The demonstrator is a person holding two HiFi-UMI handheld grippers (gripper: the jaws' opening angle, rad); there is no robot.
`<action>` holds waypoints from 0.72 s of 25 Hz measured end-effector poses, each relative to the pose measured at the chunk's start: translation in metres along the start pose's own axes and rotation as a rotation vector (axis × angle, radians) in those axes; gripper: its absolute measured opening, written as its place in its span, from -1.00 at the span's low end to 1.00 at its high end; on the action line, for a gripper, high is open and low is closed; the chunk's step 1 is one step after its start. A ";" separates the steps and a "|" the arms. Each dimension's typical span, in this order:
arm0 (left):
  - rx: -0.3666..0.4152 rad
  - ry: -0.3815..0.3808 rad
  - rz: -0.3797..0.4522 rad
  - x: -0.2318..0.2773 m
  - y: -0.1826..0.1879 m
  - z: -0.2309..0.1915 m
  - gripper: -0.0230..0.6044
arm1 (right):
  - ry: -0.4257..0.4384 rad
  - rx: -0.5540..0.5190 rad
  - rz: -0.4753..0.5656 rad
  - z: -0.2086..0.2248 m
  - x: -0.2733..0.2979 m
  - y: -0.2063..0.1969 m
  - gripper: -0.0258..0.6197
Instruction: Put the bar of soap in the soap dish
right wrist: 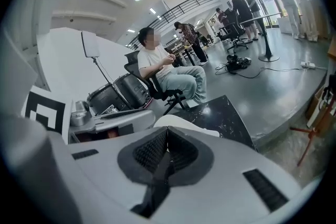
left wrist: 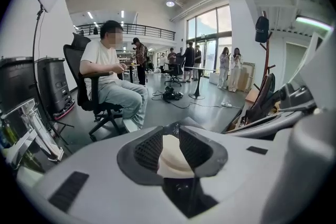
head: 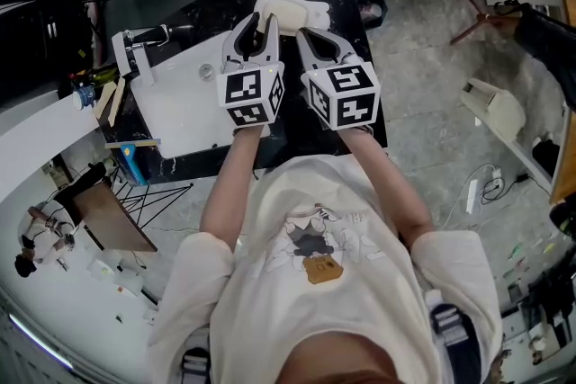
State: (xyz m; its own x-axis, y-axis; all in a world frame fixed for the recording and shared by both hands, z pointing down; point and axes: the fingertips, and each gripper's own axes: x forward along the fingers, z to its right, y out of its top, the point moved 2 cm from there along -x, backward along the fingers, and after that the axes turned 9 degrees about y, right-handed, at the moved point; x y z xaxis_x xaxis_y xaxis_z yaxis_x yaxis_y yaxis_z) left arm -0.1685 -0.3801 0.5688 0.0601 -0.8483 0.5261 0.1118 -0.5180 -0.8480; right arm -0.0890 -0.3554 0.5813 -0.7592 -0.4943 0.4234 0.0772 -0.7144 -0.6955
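Note:
A cream bar of soap (left wrist: 171, 161) fills the gap between the ribbed pads of my left gripper (left wrist: 170, 136), which is shut on it. In the head view the left gripper (head: 259, 22) reaches over the near left end of a white soap dish (head: 301, 12) on the black counter (head: 351, 9). Just right of it, my right gripper (head: 311, 39) points at the same dish. Its jaws (right wrist: 167, 136) are shut with nothing between them. The dish (right wrist: 197, 126) shows just beyond them.
A white sink basin (head: 175, 108) with a chrome tap (head: 135, 49) sits left of the grippers in the counter. A seated person (left wrist: 105, 73) on an office chair and several standing people are beyond the counter. Boxes and cables lie on the floor at right (head: 490, 108).

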 end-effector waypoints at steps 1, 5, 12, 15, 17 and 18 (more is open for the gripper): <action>-0.007 0.001 0.005 -0.004 0.002 0.000 -0.61 | 0.000 0.003 0.005 -0.001 -0.002 0.001 -0.90; -0.038 0.000 0.032 -0.023 0.010 -0.001 -0.82 | 0.006 -0.011 0.013 -0.010 -0.009 0.001 -0.90; -0.108 -0.026 0.052 -0.060 0.016 0.004 -0.90 | 0.036 -0.037 0.025 -0.025 -0.023 -0.003 -0.90; -0.121 -0.028 0.037 -0.076 0.011 0.006 -0.91 | 0.049 -0.054 0.040 -0.034 -0.032 -0.007 -0.90; -0.138 -0.026 0.025 -0.089 0.005 0.004 -0.91 | 0.053 -0.079 0.051 -0.043 -0.039 -0.009 -0.90; -0.155 -0.026 0.026 -0.096 0.002 0.003 -0.91 | 0.054 -0.097 0.057 -0.047 -0.042 -0.010 -0.90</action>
State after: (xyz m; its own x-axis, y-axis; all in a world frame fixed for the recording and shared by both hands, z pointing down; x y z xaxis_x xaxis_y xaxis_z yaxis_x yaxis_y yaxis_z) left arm -0.1711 -0.2998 0.5169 0.0865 -0.8594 0.5039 -0.0447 -0.5086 -0.8598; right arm -0.0883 -0.3043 0.5426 -0.7895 -0.5032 0.3514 0.0602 -0.6333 -0.7716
